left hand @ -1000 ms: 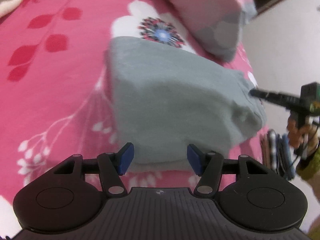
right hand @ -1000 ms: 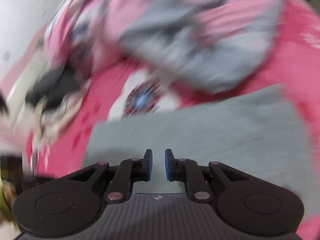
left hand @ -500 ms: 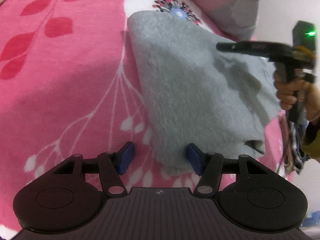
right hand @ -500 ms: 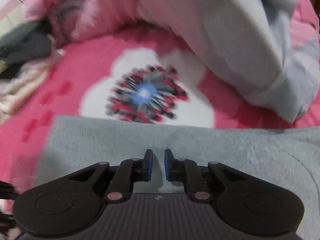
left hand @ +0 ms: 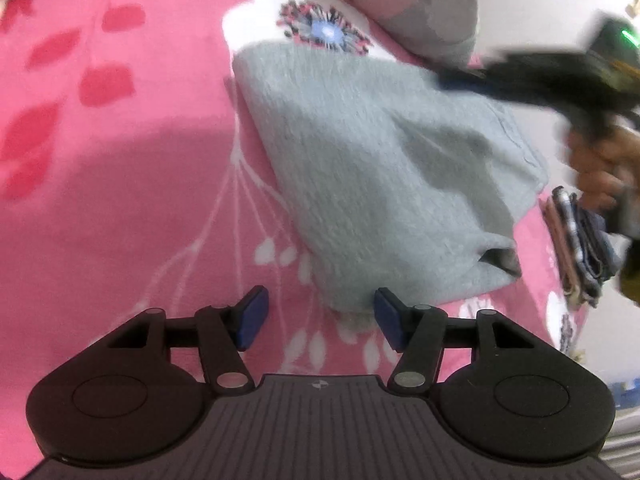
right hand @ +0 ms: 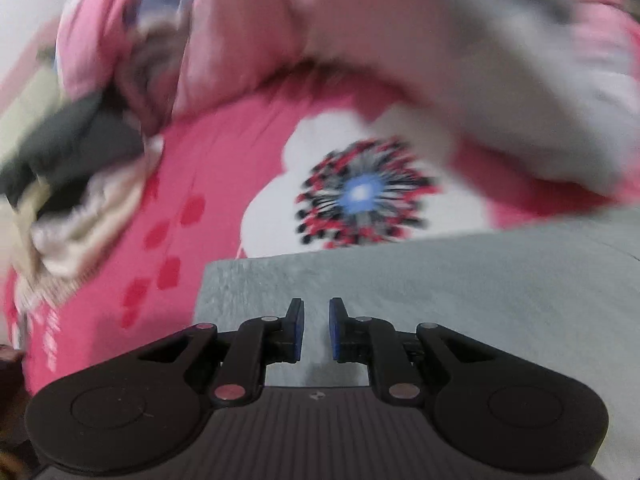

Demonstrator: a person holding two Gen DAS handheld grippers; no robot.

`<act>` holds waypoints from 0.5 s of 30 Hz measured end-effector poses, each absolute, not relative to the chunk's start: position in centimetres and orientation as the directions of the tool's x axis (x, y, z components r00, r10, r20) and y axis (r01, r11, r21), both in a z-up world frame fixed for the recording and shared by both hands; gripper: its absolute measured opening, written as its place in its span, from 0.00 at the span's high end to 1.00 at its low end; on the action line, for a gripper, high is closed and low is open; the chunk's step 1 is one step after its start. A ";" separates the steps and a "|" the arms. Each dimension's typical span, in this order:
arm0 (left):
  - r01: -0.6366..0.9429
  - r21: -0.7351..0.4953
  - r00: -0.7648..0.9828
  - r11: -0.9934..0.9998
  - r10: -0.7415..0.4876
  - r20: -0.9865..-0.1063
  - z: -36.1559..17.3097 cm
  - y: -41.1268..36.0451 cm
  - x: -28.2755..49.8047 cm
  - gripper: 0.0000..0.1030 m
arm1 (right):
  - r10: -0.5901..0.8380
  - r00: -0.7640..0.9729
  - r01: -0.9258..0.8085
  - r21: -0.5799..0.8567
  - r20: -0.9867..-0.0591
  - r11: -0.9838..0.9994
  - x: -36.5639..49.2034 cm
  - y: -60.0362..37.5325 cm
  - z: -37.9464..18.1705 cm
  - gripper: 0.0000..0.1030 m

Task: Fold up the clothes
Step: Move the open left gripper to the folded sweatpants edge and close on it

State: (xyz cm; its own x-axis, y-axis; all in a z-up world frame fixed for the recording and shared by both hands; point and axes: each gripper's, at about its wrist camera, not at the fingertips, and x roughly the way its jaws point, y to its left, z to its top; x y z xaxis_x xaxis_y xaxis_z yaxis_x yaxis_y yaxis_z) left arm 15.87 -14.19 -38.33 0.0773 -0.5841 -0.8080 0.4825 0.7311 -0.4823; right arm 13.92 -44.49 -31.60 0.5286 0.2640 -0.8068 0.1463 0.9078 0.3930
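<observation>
Lying folded on pink bedspread (left hand: pixel 120 200): grey garment (left hand: pixel 380 168); left tongs (left hand: pixel 320 320) spread.

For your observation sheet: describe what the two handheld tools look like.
Both match. The left tool and right tool have black linkage arms, blue pads, round black side discs, silver pivot pins and a ribbed dark body. From outside, the right tool shows a green light.

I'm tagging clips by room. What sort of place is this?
Probably a bedroom: a pink floral bedsheet under the grey garment, a pink-and-grey pillow or quilt behind, and a folded clothes stack at the bed's edge.
</observation>
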 end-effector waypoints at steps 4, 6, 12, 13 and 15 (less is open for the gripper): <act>0.513 -0.484 0.130 0.709 -0.622 -0.773 -35.3 -14.1 15.4 0.43 | 0.239 0.536 0.319 0.456 -0.810 0.831 6.1 -47.9 -28.4 0.78; 0.587 -0.447 0.140 0.675 -0.629 -0.765 -34.2 -15.5 14.3 0.43 | 0.238 0.519 0.400 0.479 -0.821 0.781 2.7 -48.2 -29.0 0.76; 0.866 -0.221 0.103 0.448 -0.593 -0.799 -34.6 -23.0 10.1 0.44 | 0.271 0.491 0.565 0.540 -0.828 0.624 -3.1 -46.0 -35.0 0.76; 0.890 -0.193 0.100 0.412 -0.591 -0.801 -35.0 -23.9 9.9 0.44 | 0.268 0.495 0.583 0.544 -0.827 0.604 -3.5 -45.6 -35.9 0.76; 0.928 -0.139 0.097 0.347 -0.583 -0.807 -35.7 -25.5 9.4 0.46 | 0.241 0.513 0.610 0.547 -0.824 0.573 -4.2 -45.0 -37.2 0.76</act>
State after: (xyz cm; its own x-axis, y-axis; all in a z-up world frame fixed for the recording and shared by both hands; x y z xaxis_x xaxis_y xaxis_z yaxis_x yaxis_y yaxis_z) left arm 9.41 -25.47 -35.67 0.0974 -0.5827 -0.8068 0.9275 0.3471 -0.1387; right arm -4.18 -45.04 -37.21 0.5129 0.2407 -0.8240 0.6098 0.5735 0.5471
